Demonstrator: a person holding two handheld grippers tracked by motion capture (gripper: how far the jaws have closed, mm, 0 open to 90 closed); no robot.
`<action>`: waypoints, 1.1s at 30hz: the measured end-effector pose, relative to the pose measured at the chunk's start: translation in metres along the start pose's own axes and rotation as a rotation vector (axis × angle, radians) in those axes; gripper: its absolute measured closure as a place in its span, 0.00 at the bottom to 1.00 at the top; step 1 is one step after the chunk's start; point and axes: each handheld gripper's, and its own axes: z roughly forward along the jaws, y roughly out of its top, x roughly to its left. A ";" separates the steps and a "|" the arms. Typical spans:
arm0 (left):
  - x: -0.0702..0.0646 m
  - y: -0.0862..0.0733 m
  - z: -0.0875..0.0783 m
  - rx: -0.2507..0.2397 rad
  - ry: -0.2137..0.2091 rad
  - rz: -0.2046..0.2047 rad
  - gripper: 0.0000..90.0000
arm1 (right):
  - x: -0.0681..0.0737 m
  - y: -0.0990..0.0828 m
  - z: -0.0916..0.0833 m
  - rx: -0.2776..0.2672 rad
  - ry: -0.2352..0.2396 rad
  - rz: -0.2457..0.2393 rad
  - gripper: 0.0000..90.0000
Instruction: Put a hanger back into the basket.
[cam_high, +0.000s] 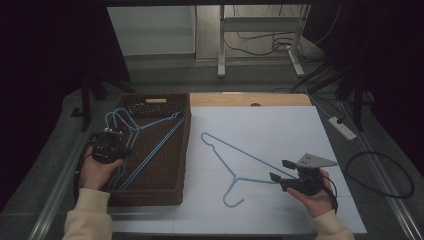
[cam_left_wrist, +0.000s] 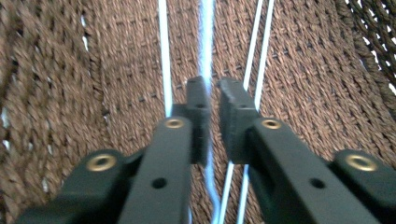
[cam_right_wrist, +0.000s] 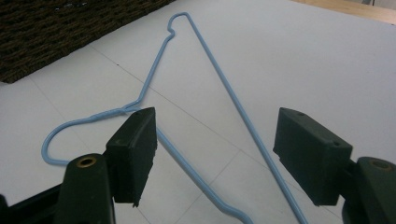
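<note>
High view: left gripper (cam_high: 111, 143) held over the woven basket (cam_high: 181, 150), above the blue hangers in the basket (cam_high: 150, 145); hooks of these point to the far left corner, long bars running diagonally toward the near edge. Right gripper (cam_high: 279, 170) rests on the white board (cam_high: 280, 125) at the shoulder end of the hanger on the table (cam_high: 235, 165). Hook of that hanger curls toward the near edge; long axis runs from far left to near right.

Left gripper view: jaws narrowly parted, one blue wire (cam_left_wrist: 208, 42) running between them; whether the pads press on it cannot be told. Advised: free the wire fully and lift straight up, so the stack is not dragged.

Right gripper view: jaws spread wide, nothing pinched; one arm of the hanger on the table (cam_right_wrist: 224, 93) passes through the gap, the other runs under the jaw nearer the hook. Advised: centre one wire between the pads near the neck before closing, since thin wire slips and swings.
</note>
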 end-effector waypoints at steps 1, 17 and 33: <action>-0.001 0.000 -0.001 -0.013 0.007 0.010 0.84 | 0.000 0.000 0.000 0.000 0.000 0.000 0.34; -0.025 -0.008 -0.047 -0.341 -0.190 0.097 0.42 | -0.001 -0.001 -0.001 0.014 -0.004 -0.005 0.34; -0.072 -0.030 -0.063 -0.423 -0.298 0.209 0.39 | -0.002 -0.001 0.001 0.042 0.005 -0.016 0.33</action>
